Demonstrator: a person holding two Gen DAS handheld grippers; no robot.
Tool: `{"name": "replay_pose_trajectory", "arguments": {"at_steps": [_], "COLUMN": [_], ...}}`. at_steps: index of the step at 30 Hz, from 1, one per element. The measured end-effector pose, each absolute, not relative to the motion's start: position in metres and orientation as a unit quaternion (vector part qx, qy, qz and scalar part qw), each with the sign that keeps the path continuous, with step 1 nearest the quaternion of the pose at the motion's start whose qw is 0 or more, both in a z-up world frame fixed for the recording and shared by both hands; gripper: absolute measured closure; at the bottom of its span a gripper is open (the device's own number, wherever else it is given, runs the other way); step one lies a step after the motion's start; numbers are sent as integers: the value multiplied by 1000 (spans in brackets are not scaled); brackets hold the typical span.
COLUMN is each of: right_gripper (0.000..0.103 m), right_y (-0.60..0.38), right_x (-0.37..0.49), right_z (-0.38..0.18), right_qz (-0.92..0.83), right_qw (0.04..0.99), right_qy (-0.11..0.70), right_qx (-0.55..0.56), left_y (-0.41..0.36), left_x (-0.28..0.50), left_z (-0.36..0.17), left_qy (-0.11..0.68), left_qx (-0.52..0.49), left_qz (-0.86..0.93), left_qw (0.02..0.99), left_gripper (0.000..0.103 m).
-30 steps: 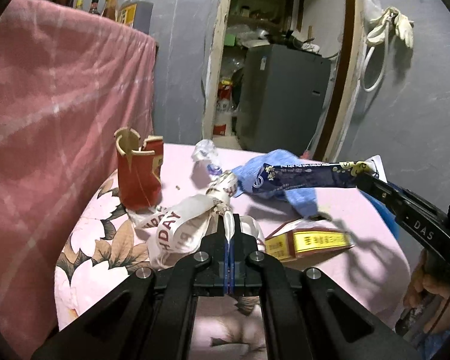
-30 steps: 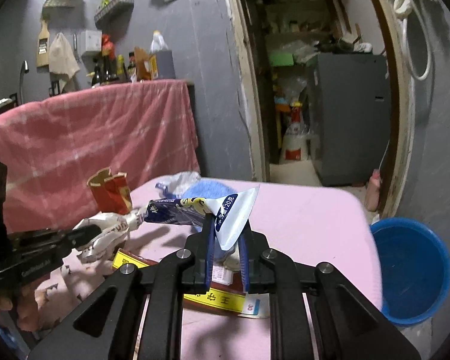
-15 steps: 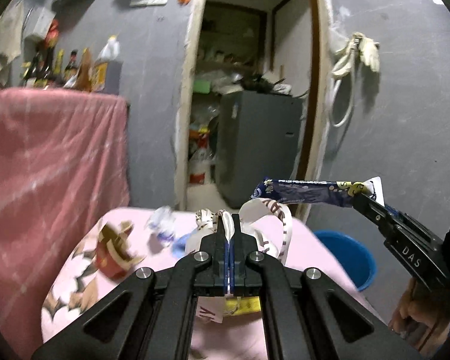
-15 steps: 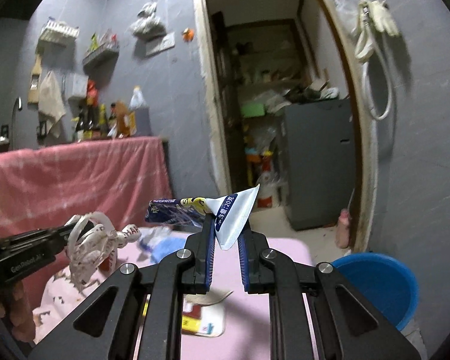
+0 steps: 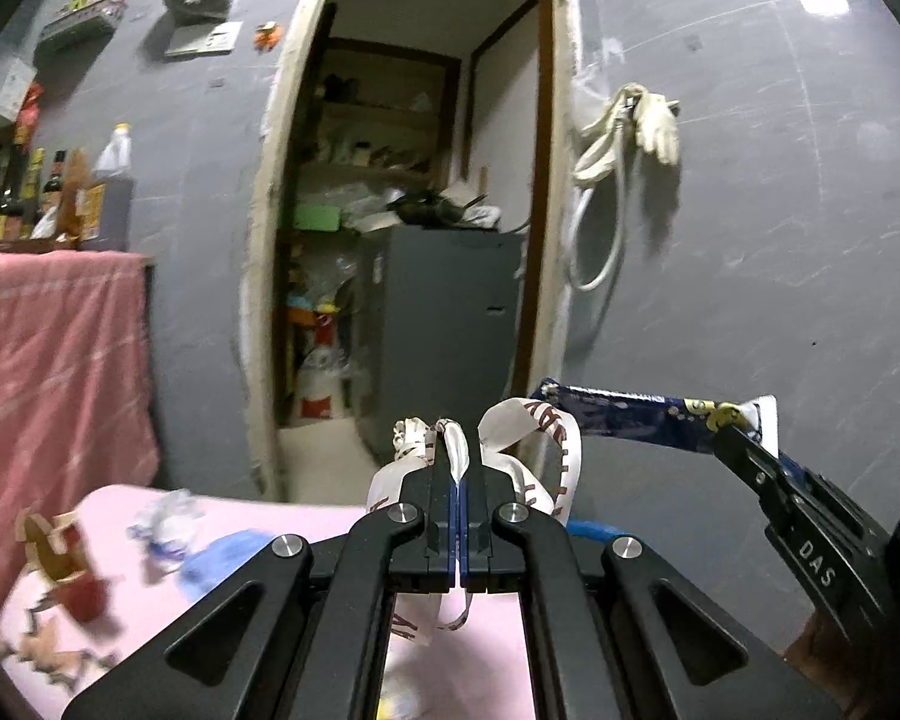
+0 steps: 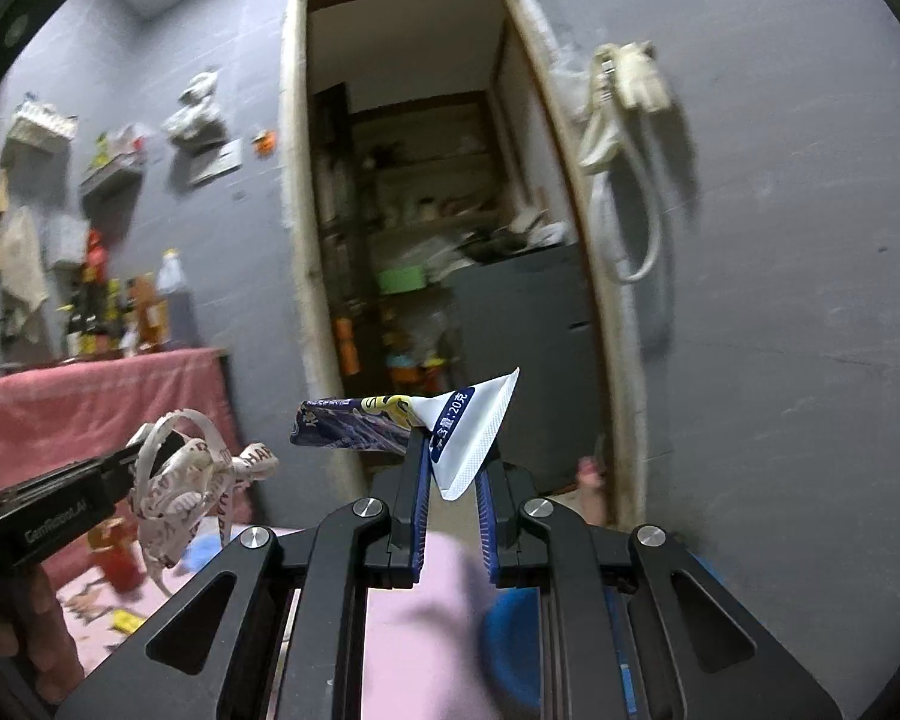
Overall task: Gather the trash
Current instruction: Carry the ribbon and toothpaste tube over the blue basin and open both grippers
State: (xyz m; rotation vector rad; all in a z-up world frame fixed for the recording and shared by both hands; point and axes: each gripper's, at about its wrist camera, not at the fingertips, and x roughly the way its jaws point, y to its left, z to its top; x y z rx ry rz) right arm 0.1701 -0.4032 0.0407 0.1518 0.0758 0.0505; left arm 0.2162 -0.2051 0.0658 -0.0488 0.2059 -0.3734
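Left gripper (image 5: 457, 468): jaws pressed together on white printed ribbon (image 5: 531, 450), loops hanging free above pink table (image 5: 306, 525).
Right gripper (image 6: 453, 468): jaws nearly closed, pinching blue-and-white wrapper (image 6: 450, 432) by its white end, also above the table.
Doorway (image 5: 414, 240): beyond the table, both grippers pointing toward it.
Blue tub (image 6: 510, 642): low, beside the table's right edge.
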Motion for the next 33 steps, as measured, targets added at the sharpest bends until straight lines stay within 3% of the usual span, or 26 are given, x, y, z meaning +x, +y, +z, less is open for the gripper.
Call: {"name": "replay_pose_trajectory", "arguments": {"at_steps": [12,33], "right_gripper": [91,90], "right_y": [-477,-526], "right_x": [193,260], "right_z": [22,-30], "right_qz": [-63,-84], "right_qw": [992,976], "right_qy": [57,177], "right_qx": [92,98], "left_y": [-298,-355], "left_x": [265,347], "left_z": [53,-18], "left_qy": [113,271], "left_qx": [-33,-35], "left_qz": [-224,-235], "left_qw": [967,933], "left_gripper": [103,103]}}
